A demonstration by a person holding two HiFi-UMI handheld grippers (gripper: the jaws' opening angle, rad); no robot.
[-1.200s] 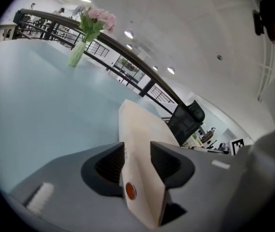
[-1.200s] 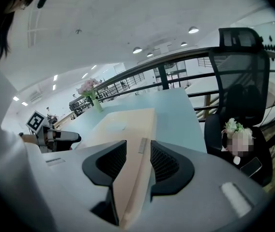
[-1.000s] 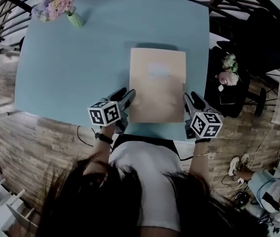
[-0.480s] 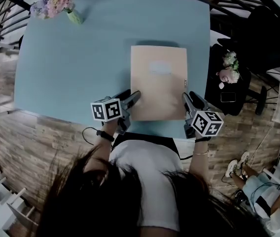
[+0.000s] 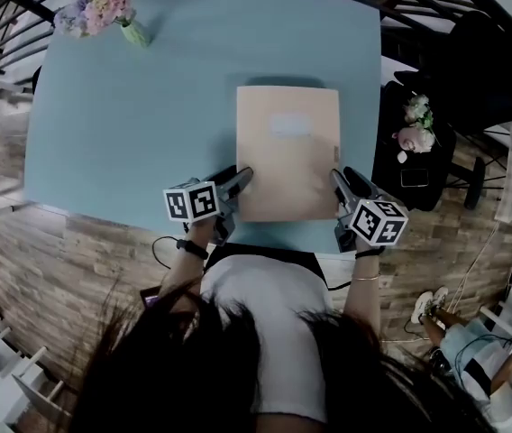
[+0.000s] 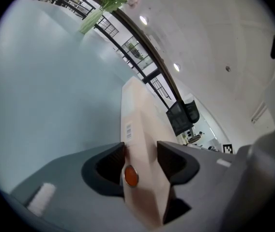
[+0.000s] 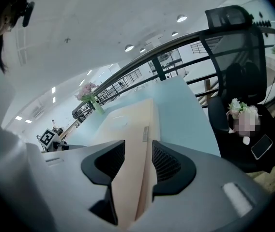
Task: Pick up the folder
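Pale blue bench (image 5: 130,106) is filling most of my head view, with plank-patterned floor (image 5: 58,269) showing past its near edge; nearest the camera I'm seeing dark hair and a white top (image 5: 274,323); just beyond, both grippers are reaching over the bench's near edge onto the folder (image 5: 288,152), which is lying flat on the bench, right of the middle and close to that edge. I'm reading the left gripper (image 5: 241,177) at the folder's near left corner; its fingers (image 6: 176,161) have just been opening and are standing wide, with the folder's edge and its orange snap (image 6: 130,176) sitting between them, close to both pads but not visibly squeezed. The right gripper (image 5: 339,179) is sitting at the near right edge; its fingers (image 7: 169,166) are standing partly closed and pressing on the folder from both sides. Farther off, a vase of pink and purple flowers (image 5: 107,7) is standing at the bench's far left corner; off to the right, beside the bench, a black chair (image 7: 234,37) is carrying a small bouquet (image 5: 416,124) and a phone (image 7: 262,146).
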